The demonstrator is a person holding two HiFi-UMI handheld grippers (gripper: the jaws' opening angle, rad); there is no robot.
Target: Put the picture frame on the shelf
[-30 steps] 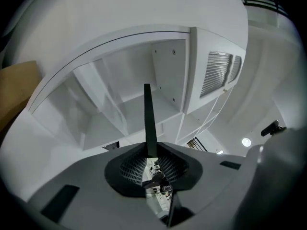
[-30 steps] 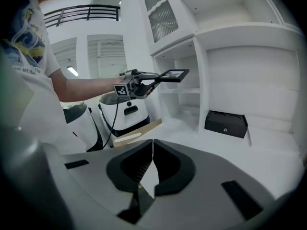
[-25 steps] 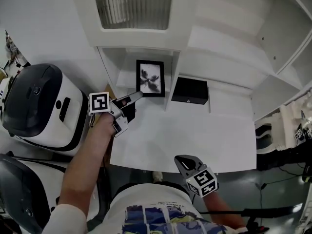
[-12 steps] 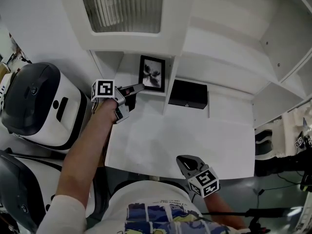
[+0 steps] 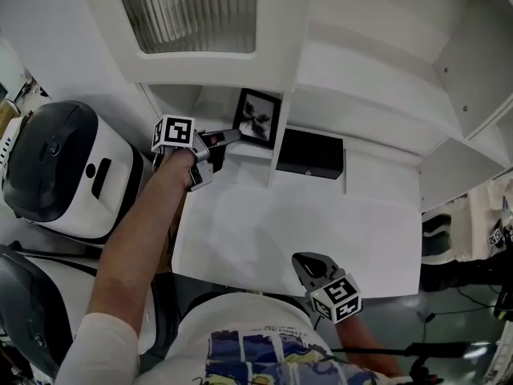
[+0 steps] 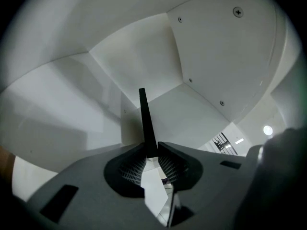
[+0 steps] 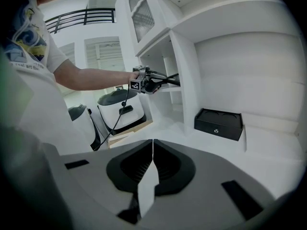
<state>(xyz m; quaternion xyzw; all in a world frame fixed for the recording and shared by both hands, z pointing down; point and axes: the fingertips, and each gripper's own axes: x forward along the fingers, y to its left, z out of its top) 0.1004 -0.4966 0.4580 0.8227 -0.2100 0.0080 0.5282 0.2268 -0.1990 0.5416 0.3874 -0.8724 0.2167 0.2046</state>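
The left arm stretches forward, holding the left gripper (image 5: 232, 135) into the shelf's (image 5: 361, 70) bay under a ribbed-glass door (image 5: 192, 10). Its jaws are opening, with the frame's (image 5: 258, 117) thin black edge between them and the pads touching it. The frame is upright inside that bay. The right gripper (image 5: 303, 263) is held well back from the shelf, near the person's chest, jaws pressed together on nothing. A black box (image 5: 313, 154) lies in the next bay right. A white counter (image 5: 304, 223) spreads before the shelf, and a white-and-black machine (image 5: 56, 167) stands left of the shelf.
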